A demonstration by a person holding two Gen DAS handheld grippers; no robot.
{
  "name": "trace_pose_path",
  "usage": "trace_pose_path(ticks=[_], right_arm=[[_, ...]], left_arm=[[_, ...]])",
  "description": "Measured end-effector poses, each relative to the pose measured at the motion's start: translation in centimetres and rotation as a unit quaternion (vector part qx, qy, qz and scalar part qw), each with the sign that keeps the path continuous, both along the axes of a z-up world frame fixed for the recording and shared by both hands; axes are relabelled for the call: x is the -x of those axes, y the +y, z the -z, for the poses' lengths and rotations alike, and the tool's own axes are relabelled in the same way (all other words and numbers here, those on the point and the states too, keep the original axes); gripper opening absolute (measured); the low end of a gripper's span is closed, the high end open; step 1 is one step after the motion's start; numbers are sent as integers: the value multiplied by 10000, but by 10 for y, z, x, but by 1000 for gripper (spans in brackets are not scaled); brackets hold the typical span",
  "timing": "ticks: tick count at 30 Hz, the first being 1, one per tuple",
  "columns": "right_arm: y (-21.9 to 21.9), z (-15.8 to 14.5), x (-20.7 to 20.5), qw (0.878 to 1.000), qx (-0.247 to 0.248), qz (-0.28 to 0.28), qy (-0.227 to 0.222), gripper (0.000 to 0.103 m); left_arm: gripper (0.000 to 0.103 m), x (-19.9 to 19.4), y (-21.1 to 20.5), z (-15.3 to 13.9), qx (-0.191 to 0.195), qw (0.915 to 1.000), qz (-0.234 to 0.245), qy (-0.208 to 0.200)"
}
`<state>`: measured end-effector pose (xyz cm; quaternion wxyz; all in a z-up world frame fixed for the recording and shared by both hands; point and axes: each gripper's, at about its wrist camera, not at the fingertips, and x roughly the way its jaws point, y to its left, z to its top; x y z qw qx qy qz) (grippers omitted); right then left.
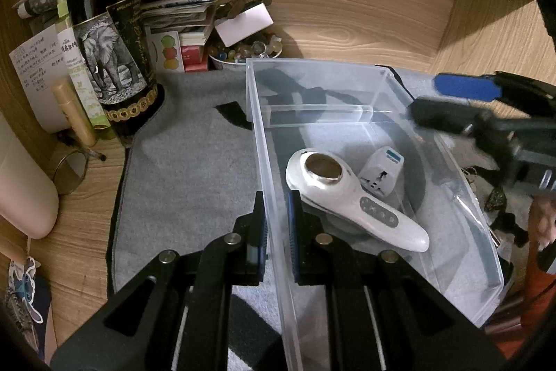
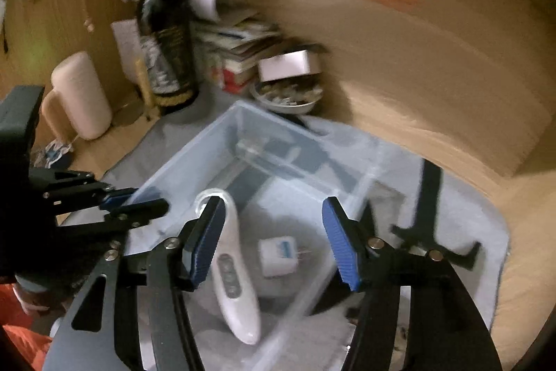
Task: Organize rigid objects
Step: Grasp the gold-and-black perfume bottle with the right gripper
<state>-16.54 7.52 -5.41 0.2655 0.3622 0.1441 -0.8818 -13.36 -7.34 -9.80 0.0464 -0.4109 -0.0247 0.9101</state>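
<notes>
A clear plastic bin (image 1: 264,141) (image 2: 194,148) stands on a grey mat. Inside lie a white handheld device with a round metal head (image 1: 351,200) (image 2: 232,270) and a white travel adapter (image 1: 382,172) (image 2: 278,256). My left gripper (image 1: 277,221) is shut on the bin's left wall, one finger on each side. My right gripper (image 2: 274,239) is open and empty, hovering above the bin over the two objects; it shows at the right edge of the left wrist view (image 1: 462,99).
A dark wine bottle (image 1: 107,33) (image 2: 166,33) stands at the back left beside a green bottle, papers and a bowl of small items (image 1: 243,53). A pink cylinder (image 2: 81,96) stands left. A black sword-shaped object (image 2: 429,218) lies on the mat to the right. Wooden walls enclose the desk.
</notes>
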Motion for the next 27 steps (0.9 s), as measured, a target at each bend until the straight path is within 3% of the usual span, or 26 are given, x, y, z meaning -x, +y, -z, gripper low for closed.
trace_pose_path(ticks=[8,15,23,27], right_arm=[[66,-3,19,9954,19,954,34,60],[109,36,42,9851,-78,1605,-614,61],[101,74,49,9821,-106,1418,-1239,60],[88,84,47,9839,-289,1194,-1297,50]], left_arm=[[11,-2,-1,0,14,10000,-2,-6],[11,-1,-1,2,22,10000,5,-21],[11,0,-2,4,46,10000,-10,-40],[11,-1,-3,4,48,10000,-11,-47]])
